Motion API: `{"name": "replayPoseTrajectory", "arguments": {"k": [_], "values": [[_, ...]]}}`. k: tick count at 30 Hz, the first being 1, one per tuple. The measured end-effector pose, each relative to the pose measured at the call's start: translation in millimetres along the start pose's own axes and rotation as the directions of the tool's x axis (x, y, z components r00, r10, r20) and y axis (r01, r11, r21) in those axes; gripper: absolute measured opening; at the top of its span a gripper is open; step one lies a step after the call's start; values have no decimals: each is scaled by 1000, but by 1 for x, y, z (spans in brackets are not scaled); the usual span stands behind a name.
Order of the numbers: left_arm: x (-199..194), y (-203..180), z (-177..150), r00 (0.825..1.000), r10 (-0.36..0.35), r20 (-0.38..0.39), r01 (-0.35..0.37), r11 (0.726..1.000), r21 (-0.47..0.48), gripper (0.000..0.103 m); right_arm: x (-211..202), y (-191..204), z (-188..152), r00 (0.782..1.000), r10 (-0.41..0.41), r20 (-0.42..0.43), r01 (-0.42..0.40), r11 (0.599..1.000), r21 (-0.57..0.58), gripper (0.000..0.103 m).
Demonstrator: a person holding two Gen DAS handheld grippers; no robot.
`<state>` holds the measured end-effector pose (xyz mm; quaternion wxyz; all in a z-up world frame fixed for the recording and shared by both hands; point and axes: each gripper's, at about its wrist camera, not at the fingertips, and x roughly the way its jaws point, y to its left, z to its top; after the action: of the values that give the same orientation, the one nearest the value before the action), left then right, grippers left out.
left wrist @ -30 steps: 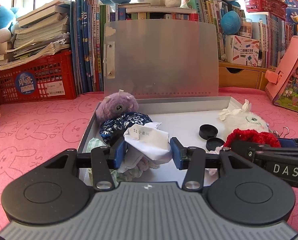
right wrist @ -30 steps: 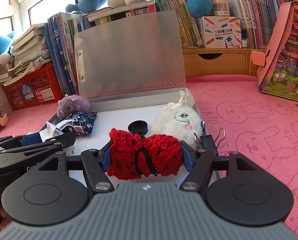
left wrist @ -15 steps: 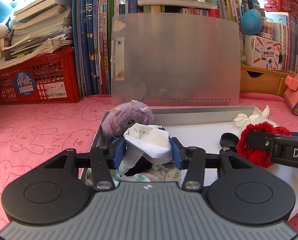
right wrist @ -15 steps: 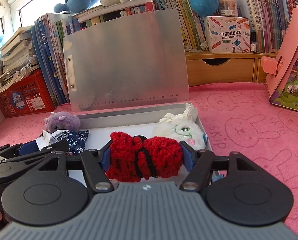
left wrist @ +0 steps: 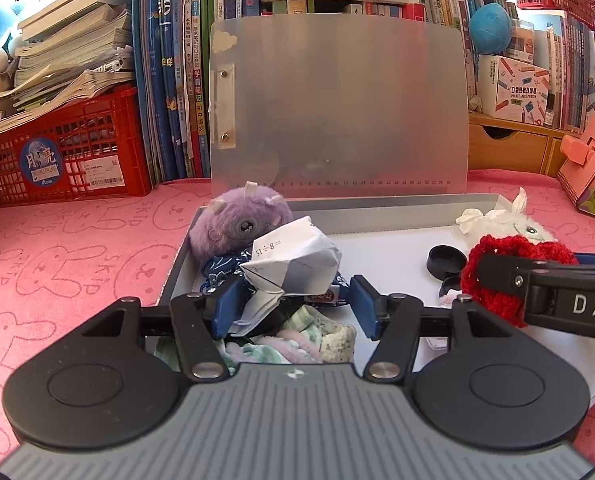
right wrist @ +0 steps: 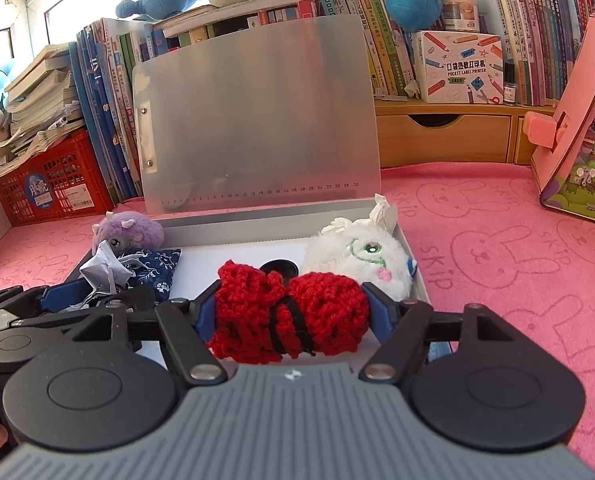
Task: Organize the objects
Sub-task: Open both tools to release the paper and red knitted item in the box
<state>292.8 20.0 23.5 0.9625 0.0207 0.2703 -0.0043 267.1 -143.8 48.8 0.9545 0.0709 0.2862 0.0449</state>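
An open grey box [left wrist: 377, 216] with its frosted lid [left wrist: 337, 104] upright lies on the pink mat. My left gripper [left wrist: 293, 304] is open; the crumpled white paper [left wrist: 293, 260] rests between its fingers on a blue floral pouch [right wrist: 153, 264], touching the left pad only, beside a purple plush [left wrist: 241, 224]. My right gripper [right wrist: 293, 312] is shut on a red knitted pouch [right wrist: 289, 316], held over the box's front right, in front of a white plush [right wrist: 361, 256] and a black cap [right wrist: 279, 268].
A red crate [left wrist: 61, 156] with books stands at the back left. Books line the back, a wooden drawer unit [right wrist: 445, 136] sits behind the box, and a pink toy house [right wrist: 577, 140] stands at the right. A pastel cloth [left wrist: 297, 340] lies under my left gripper.
My left gripper has opened and its right pad has come off the crumpled paper, which now rests on the blue pouch. The right gripper has kept its hold on the red pouch and shifted slightly.
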Motion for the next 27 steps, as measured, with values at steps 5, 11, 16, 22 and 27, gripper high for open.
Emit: {"name": "replayPoseTrajectory", "arguments": {"k": [5,11,16,22,27], "values": [[-8,-3,-1,1000,-19,10,19,1000,5,83,-7,-3,1,1000,13,11,-13,1000,12,85],[-19,-9,0,999,-28,23,27,999,18,91,-21,-3,4,999,4,43,-4,1000,-5,87],[-31,-9,1,998,-52,31,52,999,-6,96,-32,-6,5,998,-3,59,3,1000,-5,90],[-46,-12,1,996,-75,54,75,997,2,101,-44,-7,2,997,-13,75,14,1000,-11,93],[-64,-16,-3,992,-69,103,68,998,17,103,-57,-10,0,996,-8,91,9,1000,-8,98]]}}
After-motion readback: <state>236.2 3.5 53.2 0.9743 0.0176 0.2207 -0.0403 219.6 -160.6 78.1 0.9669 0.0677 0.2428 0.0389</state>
